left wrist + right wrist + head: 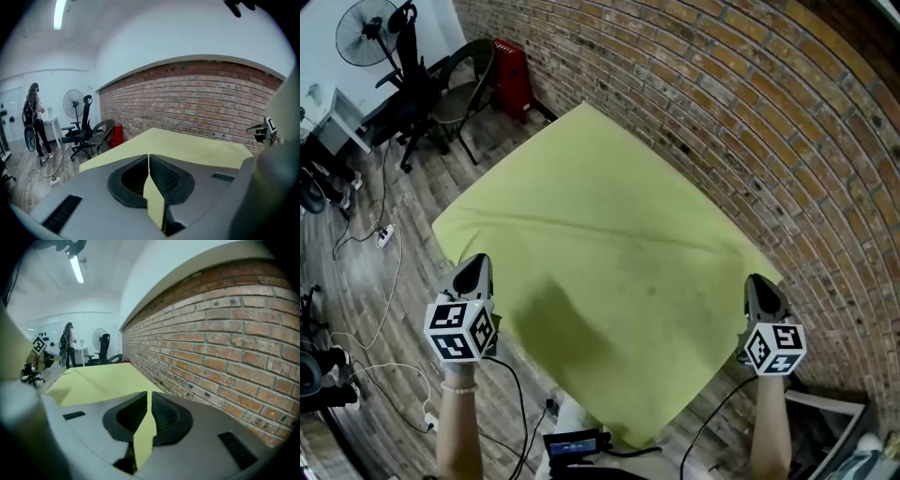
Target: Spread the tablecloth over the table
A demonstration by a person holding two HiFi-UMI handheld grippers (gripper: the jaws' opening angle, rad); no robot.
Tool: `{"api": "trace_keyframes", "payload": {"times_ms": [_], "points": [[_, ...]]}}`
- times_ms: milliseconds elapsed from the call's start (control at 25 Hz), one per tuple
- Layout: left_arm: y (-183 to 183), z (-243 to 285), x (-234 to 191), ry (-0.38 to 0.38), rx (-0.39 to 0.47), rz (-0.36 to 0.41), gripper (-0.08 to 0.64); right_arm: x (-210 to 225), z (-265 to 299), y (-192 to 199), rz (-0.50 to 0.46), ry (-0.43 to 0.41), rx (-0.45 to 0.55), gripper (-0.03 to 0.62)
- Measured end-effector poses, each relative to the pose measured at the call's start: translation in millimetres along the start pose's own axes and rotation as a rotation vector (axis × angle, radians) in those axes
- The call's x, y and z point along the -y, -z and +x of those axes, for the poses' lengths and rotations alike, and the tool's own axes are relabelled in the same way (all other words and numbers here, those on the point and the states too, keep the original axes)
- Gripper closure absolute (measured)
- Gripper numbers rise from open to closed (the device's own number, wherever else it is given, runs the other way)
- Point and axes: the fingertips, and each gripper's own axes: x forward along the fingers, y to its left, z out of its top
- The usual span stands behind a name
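I'm seeing a brick wall (750, 112) running along the right and the green tablecloth (609, 272) stretching out beside it, with a chair (459, 94) beyond. My left claw (475, 267) and right claw (759, 286) are each pinching a near corner.

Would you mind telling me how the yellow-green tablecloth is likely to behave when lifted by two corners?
Probably floppy: the tablecloth sags between the left hand-held gripper and the right hand-held gripper. Likely light, since two thin pinches carry it. It may crease easily; a ridge crosses it.
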Motion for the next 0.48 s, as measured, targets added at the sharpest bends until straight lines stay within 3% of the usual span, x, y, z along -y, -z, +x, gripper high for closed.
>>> {"api": "trace_keyframes", "payload": {"times_ms": [120,280,400,480], "points": [[-25,-39,36,0.045,0.064,0.067,0.543,-19,-32,-24,-0.035,-0.05,0.07,0.543],[-30,-81,77,0.081,0.114,0.078,0.545,-43,-68,-32,-0.076,-0.1,0.11,0.545],[10,-94,94,0.053,0.048,0.06,0.545,-61,-87,-7,-0.037,-0.149,0.069,0.545],[53,-98,100,0.041,-0.046,-0.004,0.541,-69,-93,28,0.023,-0.166,-0.001,0.541]]}}
